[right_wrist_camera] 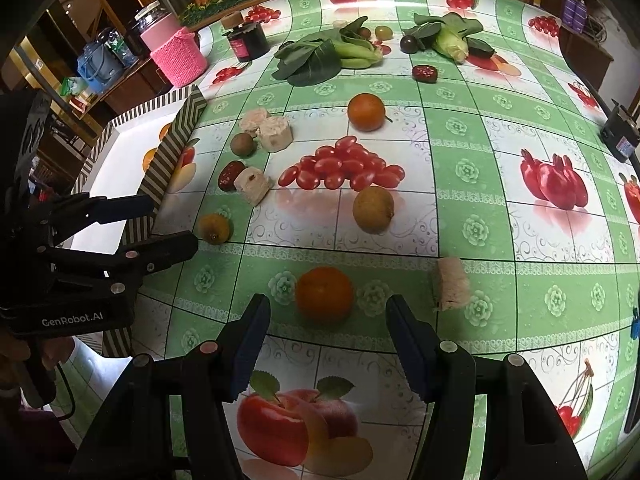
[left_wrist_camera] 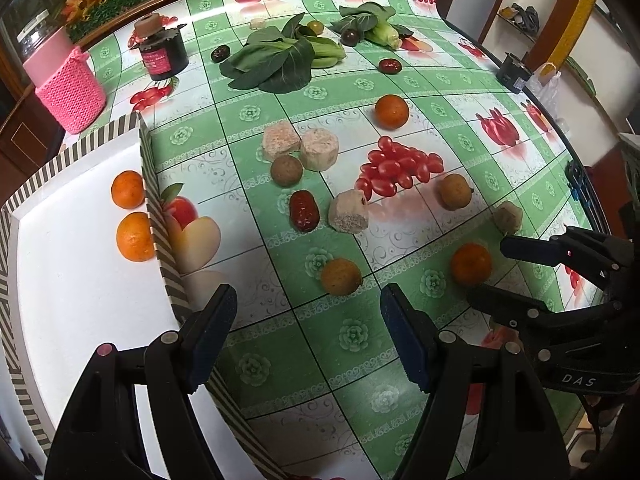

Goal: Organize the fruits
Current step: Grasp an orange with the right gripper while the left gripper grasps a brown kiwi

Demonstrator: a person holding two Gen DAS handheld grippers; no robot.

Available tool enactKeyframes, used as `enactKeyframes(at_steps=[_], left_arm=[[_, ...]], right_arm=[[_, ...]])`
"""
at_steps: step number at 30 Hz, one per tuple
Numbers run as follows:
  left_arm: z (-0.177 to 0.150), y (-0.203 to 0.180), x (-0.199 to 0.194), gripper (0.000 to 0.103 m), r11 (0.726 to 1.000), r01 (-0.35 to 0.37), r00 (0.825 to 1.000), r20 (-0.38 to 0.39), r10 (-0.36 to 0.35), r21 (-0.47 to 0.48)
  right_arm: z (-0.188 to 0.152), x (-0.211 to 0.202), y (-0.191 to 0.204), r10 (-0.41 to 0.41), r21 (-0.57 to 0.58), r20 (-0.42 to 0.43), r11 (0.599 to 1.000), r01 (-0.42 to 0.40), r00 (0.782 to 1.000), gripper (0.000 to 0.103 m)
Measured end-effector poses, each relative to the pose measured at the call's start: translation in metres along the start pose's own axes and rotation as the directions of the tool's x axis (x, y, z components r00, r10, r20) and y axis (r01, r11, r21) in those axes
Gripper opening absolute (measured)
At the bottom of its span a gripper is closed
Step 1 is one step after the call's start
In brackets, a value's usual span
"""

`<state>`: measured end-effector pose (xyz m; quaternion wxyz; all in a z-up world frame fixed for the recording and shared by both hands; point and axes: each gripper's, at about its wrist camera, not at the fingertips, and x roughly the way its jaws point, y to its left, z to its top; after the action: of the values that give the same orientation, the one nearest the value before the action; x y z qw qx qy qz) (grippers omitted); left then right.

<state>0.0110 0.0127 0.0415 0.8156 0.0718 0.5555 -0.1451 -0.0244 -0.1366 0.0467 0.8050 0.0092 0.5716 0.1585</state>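
**Two oranges boxed, plenty left on the table**

Two oranges (left_wrist_camera: 127,189) (left_wrist_camera: 135,236) already in the white box (left_wrist_camera: 80,300) with the striped rim, at far left; nothing else seen inside, though part of the floor is hidden by the near wall and the left gripper (left_wrist_camera: 308,336). Early going, by the look of it.

Left gripper poised over the box's near corner, jaws open, nothing between them. Just ahead of it, a brown-yellow fruit (left_wrist_camera: 341,277) loose on the cloth.

Further in, past the box wall: a brown round fruit (left_wrist_camera: 286,170), a red date (left_wrist_camera: 303,211), and pale cake blocks (left_wrist_camera: 300,146) that hardly count as fruit. Another orange (left_wrist_camera: 391,111) mid-table, beyond the printed tomatoes.

Right of centre: an orange (right_wrist_camera: 324,293) lying just ahead of the right gripper (right_wrist_camera: 328,340), centred on the gap, jaws open, not yet touching it. Likely the next pick. Beside it a pale block (right_wrist_camera: 451,289), and further off a brown fruit (right_wrist_camera: 373,209).

Far side, left to right: pink knitted pot (left_wrist_camera: 72,92) and black jar (left_wrist_camera: 163,53), contents not visible; dark date (left_wrist_camera: 220,54); greens (left_wrist_camera: 276,60); small green and dark fruits (left_wrist_camera: 352,37); another date (left_wrist_camera: 389,66).

Left to do, as judged: three oranges, several brown fruits, dates and small fruits, all well apart from the box.
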Motion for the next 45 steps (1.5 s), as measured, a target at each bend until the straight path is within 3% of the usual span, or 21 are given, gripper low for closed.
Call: enactKeyframes(at_steps=[3,8,9,11,13,14,16,22,24,33,40,41,43,45], left_arm=[[0.000,-0.002,0.004,0.074,1.000,0.002,1.000,-0.007,-0.002,0.006],[0.002,-0.005,0.013,0.074,1.000,0.014,1.000,-0.013,-0.013,0.014],[0.002,-0.006,0.015,0.073,1.000,0.017,1.000,-0.014,-0.017,0.017],[0.002,-0.007,0.019,0.059,0.999,0.023,1.000,-0.018,-0.023,0.023],[0.002,-0.006,0.025,0.036,0.999,0.032,0.999,-0.037,-0.032,0.016],[0.001,-0.004,0.027,0.034,0.999,0.035,0.999,-0.038,-0.035,0.005],[0.001,-0.003,0.025,0.019,1.000,0.027,0.999,-0.028,-0.027,0.004],[0.000,0.006,0.014,0.017,0.999,0.034,0.999,-0.008,-0.034,-0.028],[0.001,0.009,0.007,0.012,0.999,0.035,0.999,0.004,-0.035,-0.035],[0.004,0.026,-0.021,0.011,0.996,0.060,0.997,0.054,-0.056,-0.063],[-0.002,0.021,-0.019,0.014,0.994,0.102,0.994,0.041,-0.100,-0.039],[-0.003,0.018,-0.018,0.017,0.993,0.112,0.993,0.038,-0.110,-0.032],[-0.005,0.012,-0.017,0.042,0.992,0.128,0.991,0.033,-0.127,-0.011],[-0.006,0.007,-0.016,0.059,0.990,0.142,0.989,0.032,-0.142,0.009]], right_arm=[[0.000,0.005,0.000,0.003,-0.001,-0.009,1.000,-0.003,1.000,0.060],[-0.002,0.015,0.001,0.000,-0.014,-0.043,1.000,-0.001,0.999,0.036],[-0.002,0.015,0.001,0.000,-0.018,-0.033,1.000,-0.001,0.999,0.035],[-0.001,0.015,0.000,0.015,-0.009,-0.031,1.000,-0.015,0.999,0.033],[0.000,0.016,-0.001,0.023,-0.003,-0.027,1.000,-0.024,0.999,0.033],[0.000,0.016,-0.001,0.025,-0.001,-0.026,1.000,-0.025,0.999,0.032],[0.000,0.015,-0.002,0.027,0.003,-0.025,1.000,-0.027,0.999,0.032],[0.002,0.008,-0.001,0.053,0.015,-0.009,0.998,-0.053,0.999,0.032],[0.004,0.004,0.001,0.058,0.013,-0.003,0.998,-0.058,0.998,0.032],[0.016,-0.009,0.019,0.078,-0.018,0.028,0.997,-0.078,0.997,0.032],[0.015,-0.009,0.019,0.072,-0.012,0.021,0.997,-0.071,0.997,0.032],[0.013,-0.008,0.019,0.068,-0.011,0.016,0.998,-0.068,0.998,0.032],[0.009,-0.008,0.016,0.070,-0.003,0.013,0.998,-0.070,0.997,0.032],[0.006,-0.007,0.013,0.072,0.004,0.009,0.997,-0.072,0.997,0.032]])
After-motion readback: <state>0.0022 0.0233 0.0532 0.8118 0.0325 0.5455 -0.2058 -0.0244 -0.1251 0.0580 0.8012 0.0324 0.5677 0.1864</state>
